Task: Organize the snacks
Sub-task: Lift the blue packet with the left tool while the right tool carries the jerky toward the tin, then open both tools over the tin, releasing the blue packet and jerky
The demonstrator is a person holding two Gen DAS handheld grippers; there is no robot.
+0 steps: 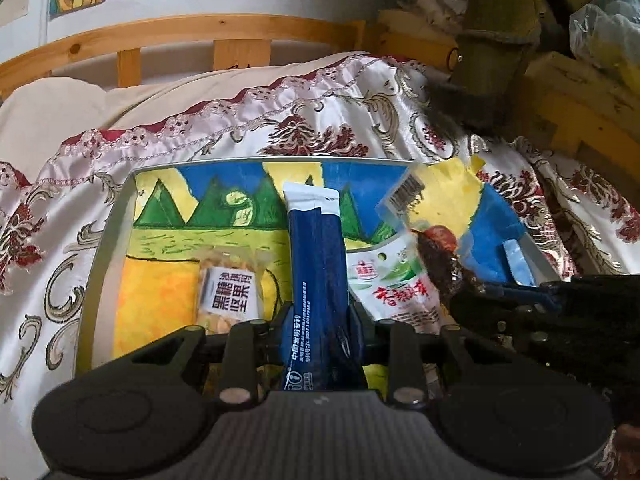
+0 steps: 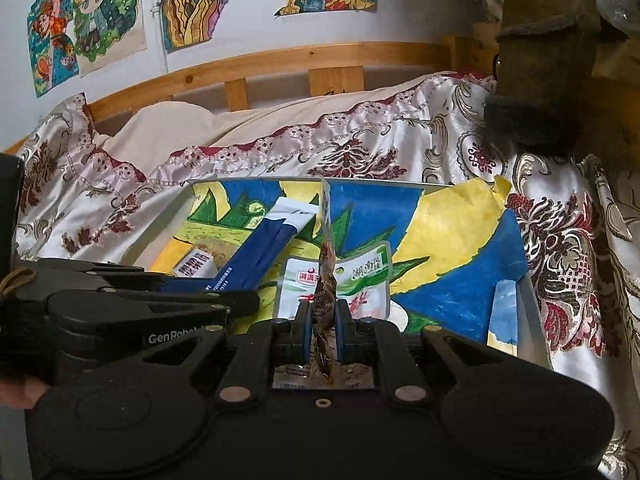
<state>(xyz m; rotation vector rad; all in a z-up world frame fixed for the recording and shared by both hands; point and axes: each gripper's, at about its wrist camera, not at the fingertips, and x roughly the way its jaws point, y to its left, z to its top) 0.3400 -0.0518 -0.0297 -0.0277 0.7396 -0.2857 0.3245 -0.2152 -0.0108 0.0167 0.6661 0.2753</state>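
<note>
Fingers on my left gripper [image 1: 320, 316] clamp a blue stick pack [image 1: 316, 264]; my right gripper [image 2: 323, 320] pinches a clear-edged snack packet [image 2: 325, 264]. Both hang over the painted tray [image 1: 105, 240], where nut bar [image 1: 232, 292] and pickle pouch [image 1: 390, 284] already lie; two placements remain.

Tray layout, my two grippers over it

Tray [image 1: 108, 240] on bedcloth [image 1: 320, 120]. In tray: nut pkt [image 1: 230, 292] left, pickle pkt [image 1: 394, 288] right; stick pkt [image 1: 316, 264] betw. them in my L gripper [image 1: 320, 316]; R gripper [image 2: 323, 320] holds jerky pkt [image 2: 325, 280] over pickle pkt.
</note>
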